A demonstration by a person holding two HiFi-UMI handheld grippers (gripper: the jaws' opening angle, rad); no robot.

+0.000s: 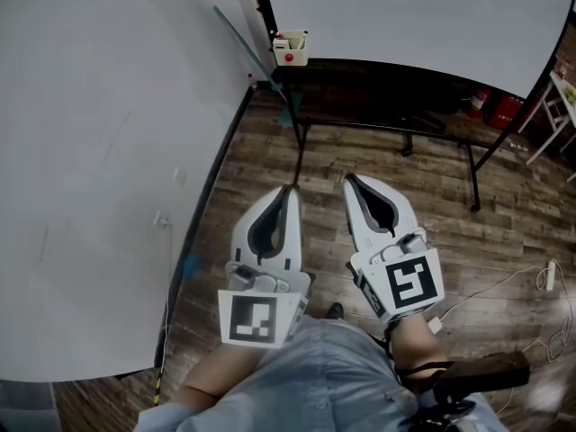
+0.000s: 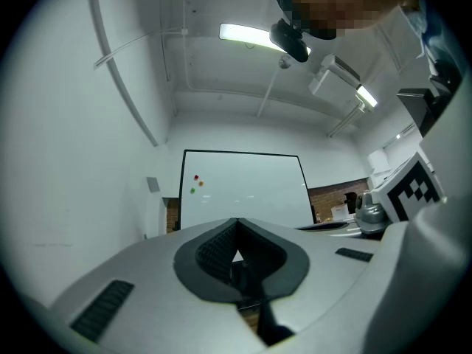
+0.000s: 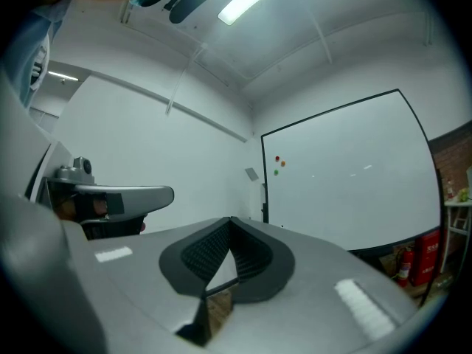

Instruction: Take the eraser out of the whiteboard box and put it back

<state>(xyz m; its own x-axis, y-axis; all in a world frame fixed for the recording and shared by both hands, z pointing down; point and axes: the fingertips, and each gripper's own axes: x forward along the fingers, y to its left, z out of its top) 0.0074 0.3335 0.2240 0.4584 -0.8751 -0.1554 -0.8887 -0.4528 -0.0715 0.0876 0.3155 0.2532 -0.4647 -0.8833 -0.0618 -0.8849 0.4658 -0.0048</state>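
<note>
A small cream whiteboard box (image 1: 291, 48) with a red dot on its front hangs at the lower left corner of the whiteboard (image 1: 414, 16), well ahead of both grippers. No eraser shows from here. My left gripper (image 1: 290, 188) and right gripper (image 1: 349, 178) are held side by side over the wood floor, pointing toward the board. Both are shut with nothing between their fingers. In the left gripper view the jaw tips of the left gripper (image 2: 237, 221) meet in front of the whiteboard (image 2: 243, 190). The right gripper view shows the same for the right gripper (image 3: 231, 221).
A large white wall panel (image 1: 99, 151) runs along the left. The board's black stand (image 1: 405, 133) has legs on the floor ahead. Red fire extinguishers (image 1: 504, 111) stand at the far right. A power strip (image 1: 549, 277) with cables lies at the right.
</note>
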